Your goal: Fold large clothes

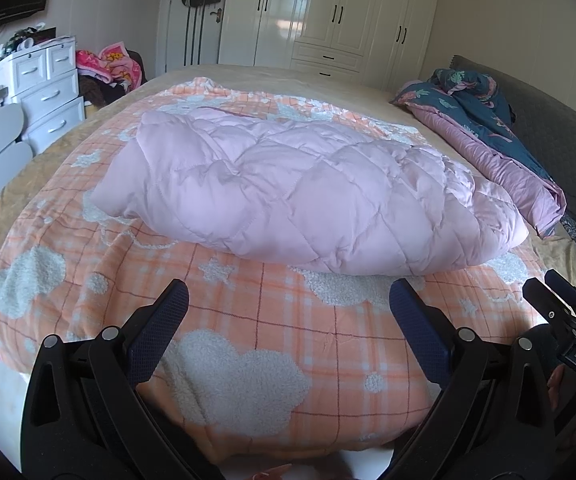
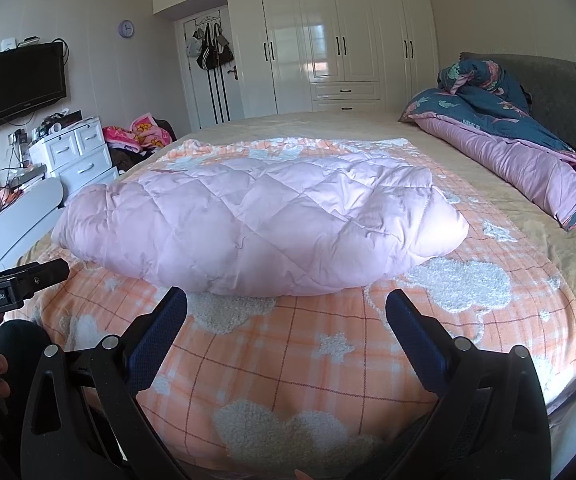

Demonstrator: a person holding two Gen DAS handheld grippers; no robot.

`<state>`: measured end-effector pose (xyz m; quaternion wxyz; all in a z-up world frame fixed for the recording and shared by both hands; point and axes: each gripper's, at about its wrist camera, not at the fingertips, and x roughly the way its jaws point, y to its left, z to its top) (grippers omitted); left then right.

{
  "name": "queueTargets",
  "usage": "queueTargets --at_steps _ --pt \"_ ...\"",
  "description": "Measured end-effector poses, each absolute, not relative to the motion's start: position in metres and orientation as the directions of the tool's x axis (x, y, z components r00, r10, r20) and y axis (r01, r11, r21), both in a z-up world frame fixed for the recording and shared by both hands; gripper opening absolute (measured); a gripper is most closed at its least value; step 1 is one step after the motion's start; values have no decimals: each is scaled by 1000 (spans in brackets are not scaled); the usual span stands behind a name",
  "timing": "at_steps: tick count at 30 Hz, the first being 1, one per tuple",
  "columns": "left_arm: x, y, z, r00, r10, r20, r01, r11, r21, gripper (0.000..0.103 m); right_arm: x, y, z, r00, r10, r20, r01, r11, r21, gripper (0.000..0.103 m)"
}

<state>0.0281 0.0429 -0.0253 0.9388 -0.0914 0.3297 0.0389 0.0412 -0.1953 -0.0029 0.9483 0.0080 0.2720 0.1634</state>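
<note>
The left tool (image 1: 288,304) has its two blue-padded fingers (image 1: 164,332) spread wide apart, with nothing between them; it hangs over the near part of the orange plaid blanket (image 1: 272,344) and touches no cloth. The right tool (image 2: 286,308) is spread just as wide and also holds nothing, above the same blanket. Each shows at the edge of the other's view, the two side by side at the near edge of the bed (image 2: 328,124).

Just beyond both sets of fingertips lies the pink quilted coat (image 1: 288,196), folded into a thick, puffy bundle on the blanket. Its long axis runs left to right across the bed, crosswise to the way the tools point. In the right wrist view its rounded right end bulges toward the headboard side and its left end tapers toward the white drawer unit (image 2: 76,152).

To the right of the coat, well apart, a dark blue and mauve duvet (image 2: 520,144) is heaped against the grey headboard (image 2: 568,92). Behind the coat, past the far edge of the bed, stands a white wardrobe (image 2: 328,32).
</note>
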Motion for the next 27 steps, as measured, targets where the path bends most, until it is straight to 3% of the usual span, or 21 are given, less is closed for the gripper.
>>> queueTargets --at_steps 27 --pt "31 40 -27 771 -21 -636 -102 982 -156 94 42 -192 -1 804 299 -514 -308 949 70 99"
